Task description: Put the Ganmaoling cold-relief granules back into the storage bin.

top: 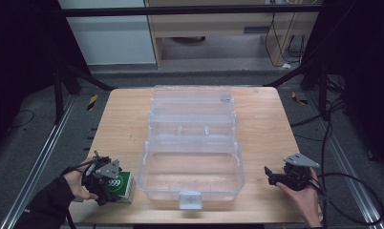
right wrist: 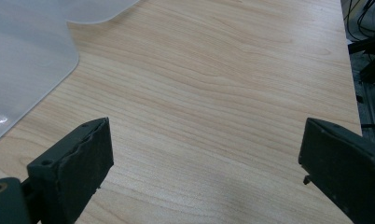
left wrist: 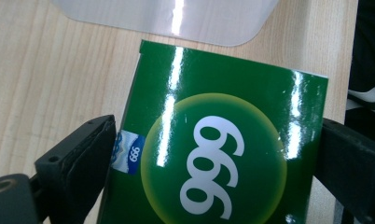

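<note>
A green carton printed "999" (top: 122, 185) lies on the wooden table (top: 123, 124) near its front left corner, just left of a large clear plastic organiser case (top: 143, 168) standing open in the middle. My left gripper (top: 105, 182) is open, its jaws straddling the carton (left wrist: 213, 140), one close at each side. In the left gripper view (left wrist: 217, 135) the left jaw sits right at the carton's edge. My right gripper (top: 271, 175) is open over bare wood at the front right, pointing toward the case, with nothing between its jaws (right wrist: 204, 140).
The case's rounded corner (right wrist: 27, 56) lies to the left in the right gripper view, and its front edge (left wrist: 176, 18) sits just beyond the carton. A latch tab (top: 190, 199) sticks out at the case's front. The table's right edge (right wrist: 351, 88) is close.
</note>
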`<action>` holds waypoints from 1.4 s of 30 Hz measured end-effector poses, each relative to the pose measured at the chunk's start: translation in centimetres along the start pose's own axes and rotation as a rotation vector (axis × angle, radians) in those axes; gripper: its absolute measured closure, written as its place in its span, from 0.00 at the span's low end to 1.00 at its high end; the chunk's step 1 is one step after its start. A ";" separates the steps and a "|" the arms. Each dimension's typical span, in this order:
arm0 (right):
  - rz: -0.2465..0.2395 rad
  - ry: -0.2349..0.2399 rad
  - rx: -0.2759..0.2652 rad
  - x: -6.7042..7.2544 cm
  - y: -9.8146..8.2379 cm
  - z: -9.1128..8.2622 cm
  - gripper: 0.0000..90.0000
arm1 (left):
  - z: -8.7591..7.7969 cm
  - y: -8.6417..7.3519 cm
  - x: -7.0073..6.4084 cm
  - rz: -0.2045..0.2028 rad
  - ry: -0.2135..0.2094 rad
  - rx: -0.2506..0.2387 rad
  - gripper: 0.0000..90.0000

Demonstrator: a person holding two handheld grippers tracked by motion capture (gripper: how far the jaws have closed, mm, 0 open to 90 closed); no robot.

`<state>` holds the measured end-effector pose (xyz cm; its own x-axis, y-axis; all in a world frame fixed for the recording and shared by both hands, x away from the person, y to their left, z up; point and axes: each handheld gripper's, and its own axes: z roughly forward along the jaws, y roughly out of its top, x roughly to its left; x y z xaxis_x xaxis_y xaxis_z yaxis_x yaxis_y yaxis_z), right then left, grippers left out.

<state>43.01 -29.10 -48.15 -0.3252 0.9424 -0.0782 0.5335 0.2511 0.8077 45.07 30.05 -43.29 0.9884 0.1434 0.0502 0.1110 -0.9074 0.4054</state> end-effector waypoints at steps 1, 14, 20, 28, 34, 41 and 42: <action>0.002 0.000 0.000 0.0 0.0 0.0 0.04 | 0.1 0.0 0.0 0.002 -0.003 0.004 0.05; -0.009 0.004 0.008 0.1 0.0 0.1 0.04 | 0.4 0.0 0.2 0.002 -0.011 0.014 0.11; -0.009 0.007 0.011 0.1 0.0 0.1 0.04 | 0.2 -0.1 0.2 -0.018 -0.007 0.005 0.15; -0.008 0.009 0.012 0.1 0.0 0.1 0.04 | 0.0 0.0 0.1 -0.043 -0.002 0.013 0.17; -0.008 0.010 0.012 0.0 0.0 0.1 0.04 | -0.7 0.1 0.0 -0.064 -0.007 -0.008 0.17; -0.010 0.012 0.011 0.1 -0.1 0.0 0.04 | -2.3 0.2 -0.3 -0.074 0.023 -0.039 0.17; -0.010 0.013 0.010 0.1 -0.1 0.1 0.04 | -2.5 0.2 -0.3 -0.077 0.027 -0.042 0.17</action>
<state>42.98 -29.05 -48.27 -0.3408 0.9369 -0.0785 0.5377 0.2627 0.8012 44.58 30.77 -40.96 0.9738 0.2236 0.0417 0.1820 -0.8758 0.4471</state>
